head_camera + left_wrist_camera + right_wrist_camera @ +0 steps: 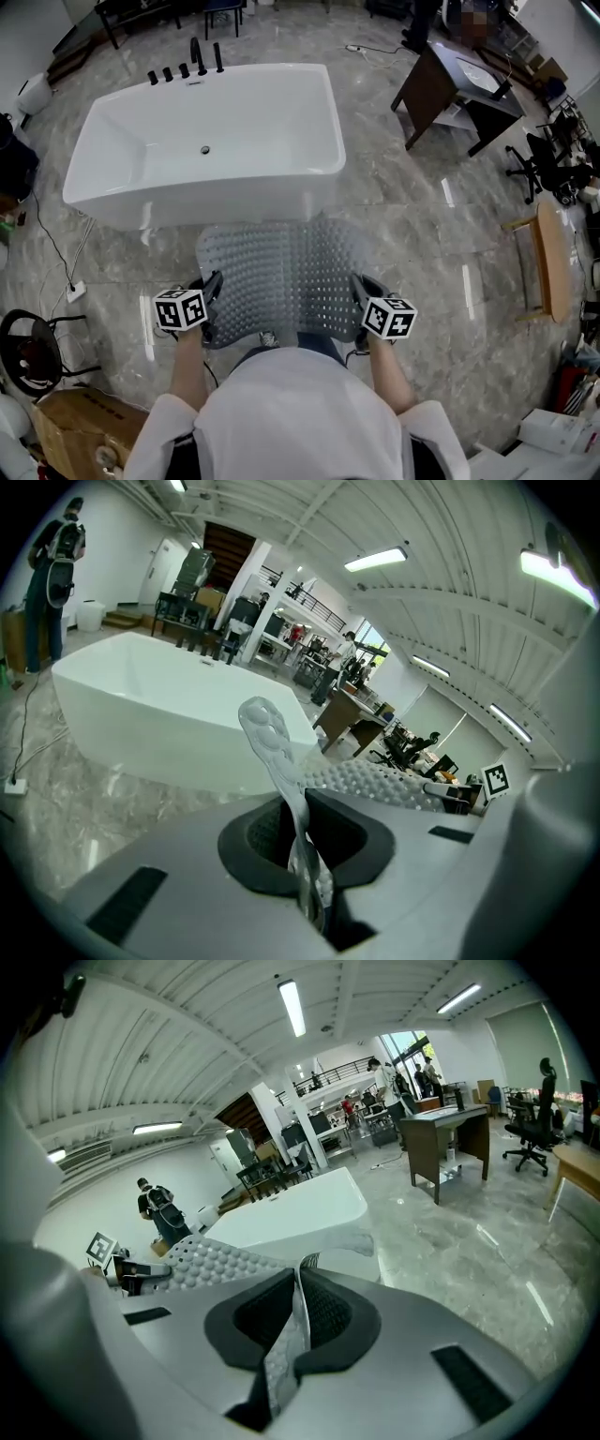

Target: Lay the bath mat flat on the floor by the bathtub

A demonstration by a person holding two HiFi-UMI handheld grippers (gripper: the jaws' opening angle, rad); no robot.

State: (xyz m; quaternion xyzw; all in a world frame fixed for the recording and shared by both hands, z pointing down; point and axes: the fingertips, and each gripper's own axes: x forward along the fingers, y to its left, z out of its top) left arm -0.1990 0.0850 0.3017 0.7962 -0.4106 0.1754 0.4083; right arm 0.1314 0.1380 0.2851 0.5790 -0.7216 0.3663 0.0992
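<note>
Grey bath mat (281, 272) — both hand-held grippers (213, 284) (361, 286) outstretched, clamped.

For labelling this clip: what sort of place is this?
Likely an open workshop or lab hall, not a home bathroom: the freestanding bathtub stands on a marble-look floor near a desk and an office chair, under a high ceiling with strip lights.

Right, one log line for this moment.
left gripper: shut on bath mat | right gripper: shut on bath mat | mat: spread before bathtub
</note>
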